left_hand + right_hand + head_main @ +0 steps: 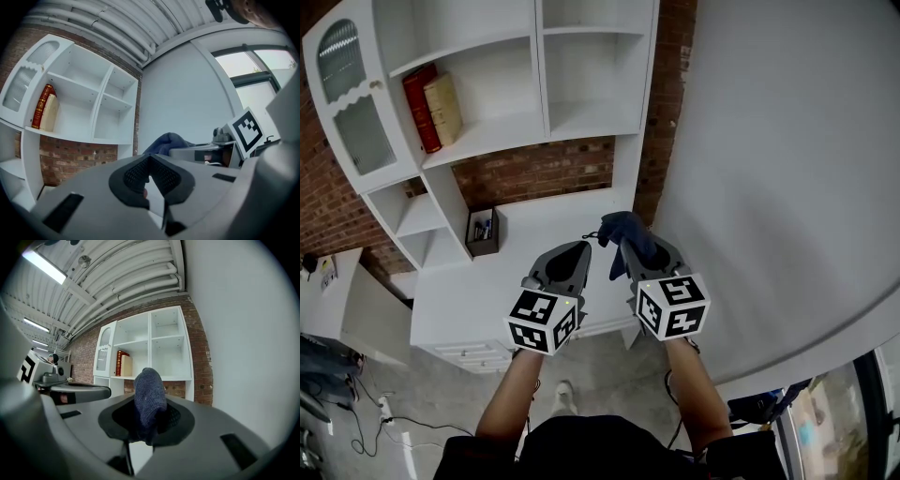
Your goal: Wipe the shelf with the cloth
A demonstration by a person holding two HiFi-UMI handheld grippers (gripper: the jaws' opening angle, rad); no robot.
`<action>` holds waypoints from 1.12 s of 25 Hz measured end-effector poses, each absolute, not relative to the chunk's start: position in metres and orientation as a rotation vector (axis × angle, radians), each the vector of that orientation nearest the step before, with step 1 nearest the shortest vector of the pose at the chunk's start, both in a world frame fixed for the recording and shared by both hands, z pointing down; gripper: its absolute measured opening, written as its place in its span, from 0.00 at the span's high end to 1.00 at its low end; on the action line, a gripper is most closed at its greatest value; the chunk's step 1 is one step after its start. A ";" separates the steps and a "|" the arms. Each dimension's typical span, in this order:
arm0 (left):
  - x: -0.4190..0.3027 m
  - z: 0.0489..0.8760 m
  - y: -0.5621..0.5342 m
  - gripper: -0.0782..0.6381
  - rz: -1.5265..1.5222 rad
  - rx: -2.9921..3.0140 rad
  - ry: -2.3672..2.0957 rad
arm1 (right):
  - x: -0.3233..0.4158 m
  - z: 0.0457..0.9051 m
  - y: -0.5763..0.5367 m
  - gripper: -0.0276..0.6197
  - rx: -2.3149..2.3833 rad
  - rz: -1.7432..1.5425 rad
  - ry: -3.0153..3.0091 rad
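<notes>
Right gripper view shows right gripper (pixel 149 423) fingers (pixel 180 417) clamping the cloth (pixel 150 394) by one end, left gripper (pixel 151 180) fingers (pixel 136 174) closed empty, so drag along the shelf (pixel 502 131) may pull it free.

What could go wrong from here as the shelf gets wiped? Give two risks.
1. The right claw pinches the blue cloth by a bunched fold only; pressed against the shelf, it might pull free.
2. Two books stand at the left end of that shelf; a sweeping wipe could topple them.
</notes>
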State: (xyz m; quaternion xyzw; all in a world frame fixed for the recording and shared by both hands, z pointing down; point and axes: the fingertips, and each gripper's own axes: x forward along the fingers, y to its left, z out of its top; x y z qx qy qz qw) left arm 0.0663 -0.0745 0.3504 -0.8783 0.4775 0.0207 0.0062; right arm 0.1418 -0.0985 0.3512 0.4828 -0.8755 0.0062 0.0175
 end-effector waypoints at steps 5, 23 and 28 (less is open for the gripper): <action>0.080 0.350 -0.064 0.87 0.057 -2.729 1.502 | 0.153 0.355 -0.089 0.82 1.474 0.015 -2.730; 0.046 0.343 -0.034 0.87 0.059 -2.693 1.526 | 0.123 0.345 -0.065 0.82 1.465 -0.036 -2.762; 0.023 0.343 -0.026 0.87 0.056 -2.700 1.534 | 0.103 0.345 -0.055 0.82 1.475 -0.036 -2.749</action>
